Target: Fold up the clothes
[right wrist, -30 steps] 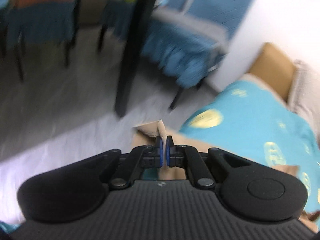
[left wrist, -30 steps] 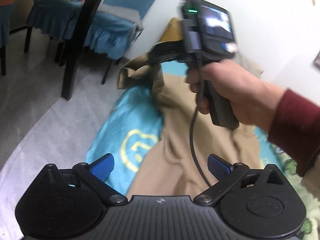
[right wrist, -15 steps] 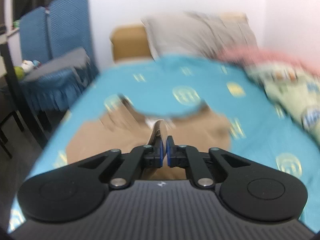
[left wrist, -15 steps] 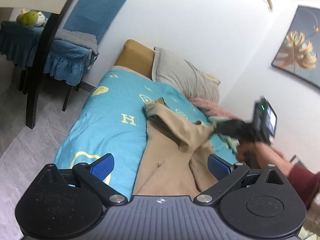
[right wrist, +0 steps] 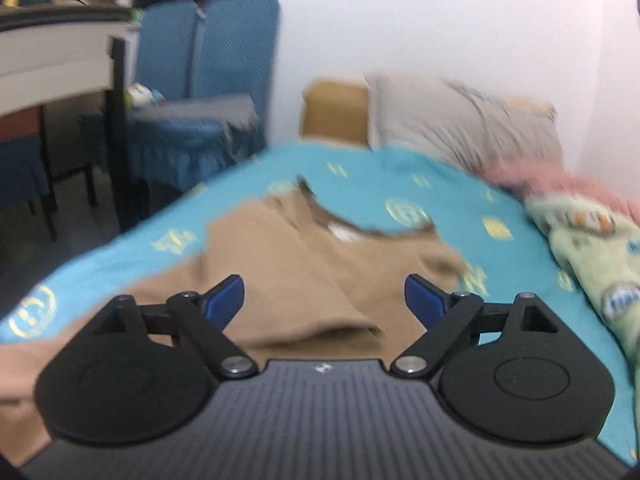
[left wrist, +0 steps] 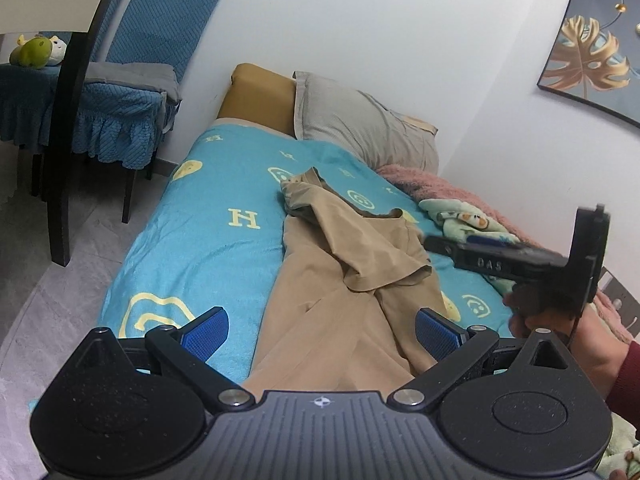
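Tan shirt (left wrist: 352, 280) is lying along the turquoise blanket (left wrist: 208, 232) that is covering the bed, its collar end pointing toward the grey pillow (left wrist: 360, 124) at the head. One sleeve is lying folded over the body of the garment, making a rumpled flap on the side nearer the green patterned quilt (left wrist: 464, 220), which is bunched against a pink blanket (left wrist: 436, 188) beside the pillow. No container is showing in either view.

Left gripper (left wrist: 322, 330) is hovering over the lower part of the shirt, at the end away from the pillow, its blue-padded fingers (left wrist: 204, 330) standing wide apart with only cloth showing between them and nothing pinched. Right gripper (right wrist: 324, 300) is also standing spread wide, gripping nothing, with the folded sleeve lying just ahead of and below its fingers; this view is blurred. From the left wrist view the right gripper's body is reaching in from the quilt side, held by the person's right hand (left wrist: 560, 320), its tip close beside the folded sleeve.

A blue-covered chair (left wrist: 132, 80) is standing on the floor beside the bed, off the pillow's far side from the quilt.
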Motion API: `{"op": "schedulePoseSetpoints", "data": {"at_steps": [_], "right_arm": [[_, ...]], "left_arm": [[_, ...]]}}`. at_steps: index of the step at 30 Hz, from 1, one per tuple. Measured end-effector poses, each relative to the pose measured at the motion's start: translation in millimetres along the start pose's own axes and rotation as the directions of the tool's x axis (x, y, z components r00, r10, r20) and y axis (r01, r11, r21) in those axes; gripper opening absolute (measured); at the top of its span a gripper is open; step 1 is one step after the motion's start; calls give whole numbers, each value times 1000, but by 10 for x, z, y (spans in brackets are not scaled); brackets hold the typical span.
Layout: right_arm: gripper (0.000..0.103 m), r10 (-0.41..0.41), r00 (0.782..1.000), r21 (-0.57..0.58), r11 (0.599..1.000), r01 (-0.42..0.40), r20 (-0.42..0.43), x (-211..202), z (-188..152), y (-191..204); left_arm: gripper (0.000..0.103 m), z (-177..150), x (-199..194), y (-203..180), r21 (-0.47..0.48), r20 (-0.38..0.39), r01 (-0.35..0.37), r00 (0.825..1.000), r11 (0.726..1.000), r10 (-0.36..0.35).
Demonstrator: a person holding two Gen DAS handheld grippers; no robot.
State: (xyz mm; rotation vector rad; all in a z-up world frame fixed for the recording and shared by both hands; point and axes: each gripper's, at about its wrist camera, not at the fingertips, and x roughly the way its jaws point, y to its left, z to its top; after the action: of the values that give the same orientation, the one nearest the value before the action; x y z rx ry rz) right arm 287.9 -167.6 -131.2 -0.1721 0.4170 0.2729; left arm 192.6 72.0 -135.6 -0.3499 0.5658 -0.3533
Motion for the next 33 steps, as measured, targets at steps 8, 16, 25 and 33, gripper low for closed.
{"op": "schedulePoseSetpoints", "data": {"at_steps": [8,16,25,33], "right_arm": [[52,96,968,-79,990,-117,-232,733,-51,339],[9,-21,996,69,997,27,-92,894,411,-189],[9,-234,958,236,934,270,-168,1600,357,-912],[81,-148,982,336,924,181,-120,1396,207,-945]], "left_arm": [[101,-3,70,40,-1,-18,-14,1000,1000,14],[101,-46,124,26,-8,-34,19,999,1000,-19],[101,-100,155,-49,30,-9,76,997,997,-75],[101,-150,288,-68,63,-41,43,998,997,-40]]}}
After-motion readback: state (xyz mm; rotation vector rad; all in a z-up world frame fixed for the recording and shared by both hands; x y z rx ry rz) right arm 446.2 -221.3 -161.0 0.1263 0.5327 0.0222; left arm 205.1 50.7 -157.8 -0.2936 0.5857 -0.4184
